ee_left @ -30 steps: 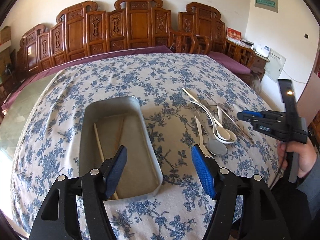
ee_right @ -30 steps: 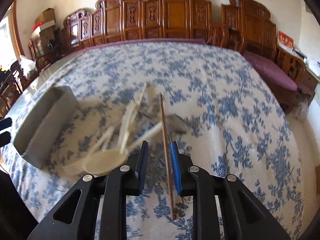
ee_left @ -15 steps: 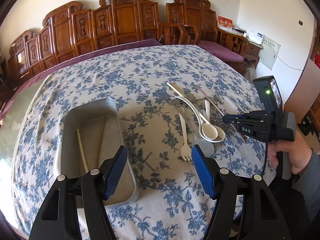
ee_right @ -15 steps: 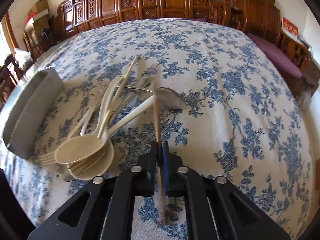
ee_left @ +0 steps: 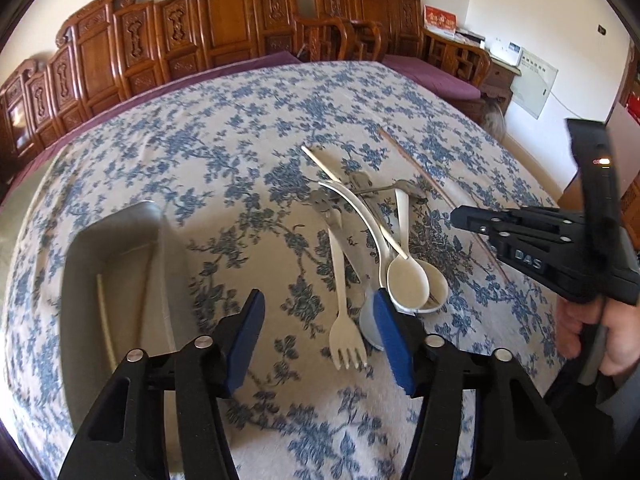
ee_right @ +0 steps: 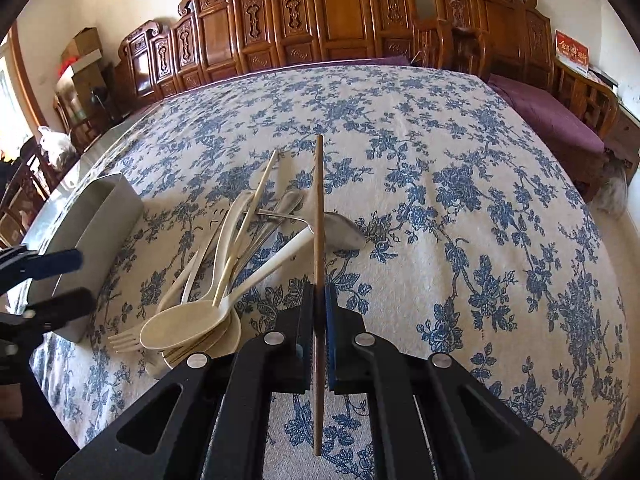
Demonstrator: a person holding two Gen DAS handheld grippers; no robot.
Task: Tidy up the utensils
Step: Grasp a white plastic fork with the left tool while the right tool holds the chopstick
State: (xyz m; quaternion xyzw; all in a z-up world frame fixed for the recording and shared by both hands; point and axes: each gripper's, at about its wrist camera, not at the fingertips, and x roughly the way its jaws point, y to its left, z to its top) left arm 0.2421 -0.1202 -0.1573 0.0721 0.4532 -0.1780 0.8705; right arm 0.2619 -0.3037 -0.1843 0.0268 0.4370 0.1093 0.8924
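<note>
A pile of utensils lies on the flowered tablecloth: cream spoons (ee_left: 408,280) (ee_right: 184,326), a cream fork (ee_left: 340,280), a pale chopstick (ee_right: 256,200) and metal cutlery (ee_right: 344,232). My left gripper (ee_left: 318,304) hangs low over the fork's tines. Its jaws are closing, with the fork on the cloth between them and the pads clear of it. My right gripper (ee_right: 319,300) is shut on a brown chopstick (ee_right: 319,200), which points straight ahead over the pile's right side. A grey metal tray (ee_left: 80,248) (ee_right: 100,216) to the left holds a pale chopstick (ee_left: 102,320) and a brown one.
A person's hand (ee_left: 616,340) holds the right gripper (ee_left: 520,232) at the table's right edge. Carved wooden chairs (ee_right: 344,4) line the far side. A purple cushioned bench (ee_right: 552,120) stands beyond the right edge. The tablecloth's far half carries nothing.
My left gripper has moved right, from over the tray to over the fork, and its jaws have narrowed. The right gripper has shut on the brown chopstick it stood around.
</note>
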